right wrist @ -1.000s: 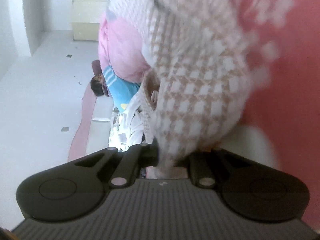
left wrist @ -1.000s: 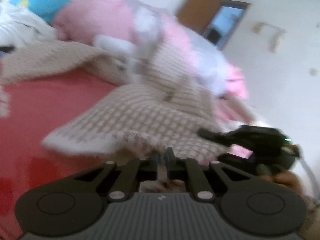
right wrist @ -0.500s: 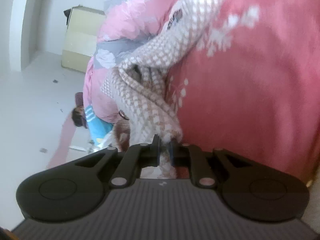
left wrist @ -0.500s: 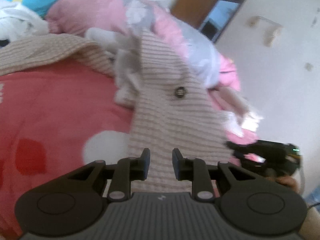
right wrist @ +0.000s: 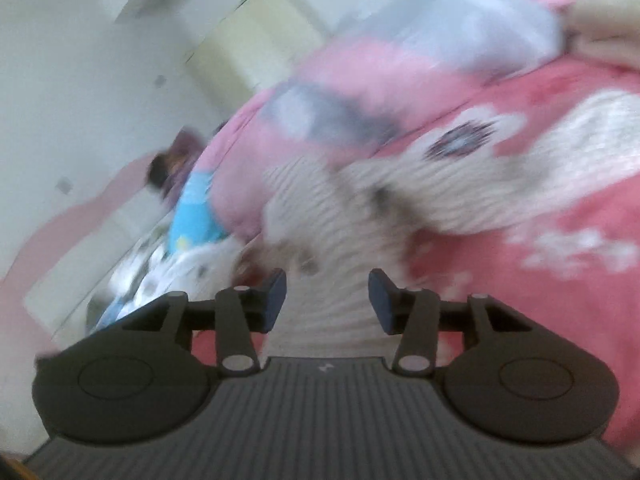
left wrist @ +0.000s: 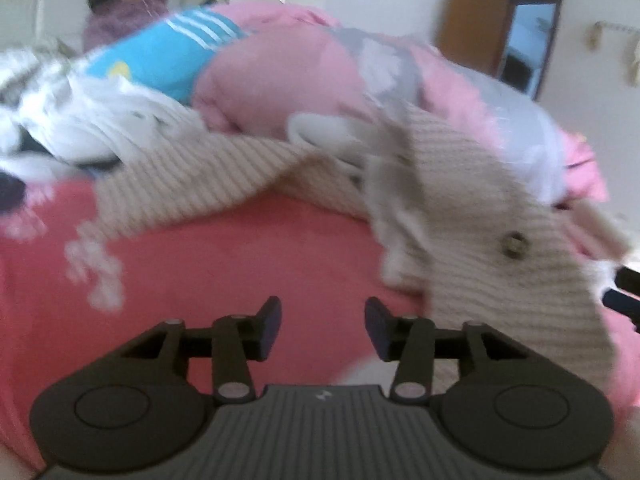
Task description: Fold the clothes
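A beige checked knit cardigan (left wrist: 492, 216) with a dark button (left wrist: 513, 243) lies spread on the red floral bed cover (left wrist: 224, 264); one sleeve runs left and the body runs toward the lower right. My left gripper (left wrist: 323, 320) hovers open over bare cover, just left of the cardigan's hem, holding nothing. In the blurred right wrist view the same cardigan (right wrist: 352, 216) lies ahead, and my right gripper (right wrist: 327, 295) is open with knit fabric lying under its fingers, not clamped.
A pink and grey quilt (left wrist: 320, 68) is heaped behind the cardigan. White clothes (left wrist: 88, 120) and a blue striped garment (left wrist: 172, 56) lie at the back left. A person (left wrist: 120, 4) sits beyond the bed. A wooden door (left wrist: 472, 20) stands at the back right.
Both grippers have let go of the cardigan and opened wide. The garment has dropped flat onto the bed cover, and the left gripper has shifted left off it.
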A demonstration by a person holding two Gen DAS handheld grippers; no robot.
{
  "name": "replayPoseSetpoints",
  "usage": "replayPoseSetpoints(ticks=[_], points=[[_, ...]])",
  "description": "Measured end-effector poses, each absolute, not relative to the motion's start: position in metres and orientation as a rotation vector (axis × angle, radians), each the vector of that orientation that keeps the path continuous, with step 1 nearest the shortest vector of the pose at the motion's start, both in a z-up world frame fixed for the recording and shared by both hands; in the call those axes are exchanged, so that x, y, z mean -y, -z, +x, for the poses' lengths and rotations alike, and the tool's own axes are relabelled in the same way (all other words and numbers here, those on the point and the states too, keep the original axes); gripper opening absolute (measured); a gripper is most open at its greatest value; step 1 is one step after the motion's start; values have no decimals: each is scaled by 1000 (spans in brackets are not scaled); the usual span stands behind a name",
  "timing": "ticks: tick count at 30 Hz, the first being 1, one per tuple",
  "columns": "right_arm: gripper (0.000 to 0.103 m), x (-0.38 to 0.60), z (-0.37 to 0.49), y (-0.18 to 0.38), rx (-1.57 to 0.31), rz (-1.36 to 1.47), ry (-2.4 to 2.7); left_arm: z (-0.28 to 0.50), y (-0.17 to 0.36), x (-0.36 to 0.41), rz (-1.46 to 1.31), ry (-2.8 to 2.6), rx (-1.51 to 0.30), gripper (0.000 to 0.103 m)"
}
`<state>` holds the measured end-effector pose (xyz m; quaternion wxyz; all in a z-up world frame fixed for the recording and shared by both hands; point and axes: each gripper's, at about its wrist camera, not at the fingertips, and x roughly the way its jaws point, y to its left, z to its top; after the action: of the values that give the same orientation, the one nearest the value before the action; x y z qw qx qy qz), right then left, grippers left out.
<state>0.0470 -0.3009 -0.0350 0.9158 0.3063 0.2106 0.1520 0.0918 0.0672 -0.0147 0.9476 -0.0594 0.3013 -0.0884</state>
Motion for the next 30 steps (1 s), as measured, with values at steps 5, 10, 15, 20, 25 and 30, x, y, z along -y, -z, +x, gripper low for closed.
replayPoseSetpoints(ticks=[5, 10, 15, 20, 25, 30], points=[[49, 269, 82, 40, -513, 559, -415, 126, 13, -57, 24, 102, -581, 61], [58, 254, 94, 35, -508, 418, -400, 156, 18, -36, 132, 92, -561, 70], [78, 238, 102, 26, -485, 265, -374, 181, 31, -11, 108, 188, -595, 70], [82, 234, 109, 14, -459, 143, -300, 195, 49, 8, 100, 329, -613, 68], [82, 239, 119, 15, -511, 73, -219, 205, 66, 9, 59, 415, -634, 51], [82, 213, 103, 10, -505, -90, -255, 212, 69, -1, -9, 465, -669, 47]])
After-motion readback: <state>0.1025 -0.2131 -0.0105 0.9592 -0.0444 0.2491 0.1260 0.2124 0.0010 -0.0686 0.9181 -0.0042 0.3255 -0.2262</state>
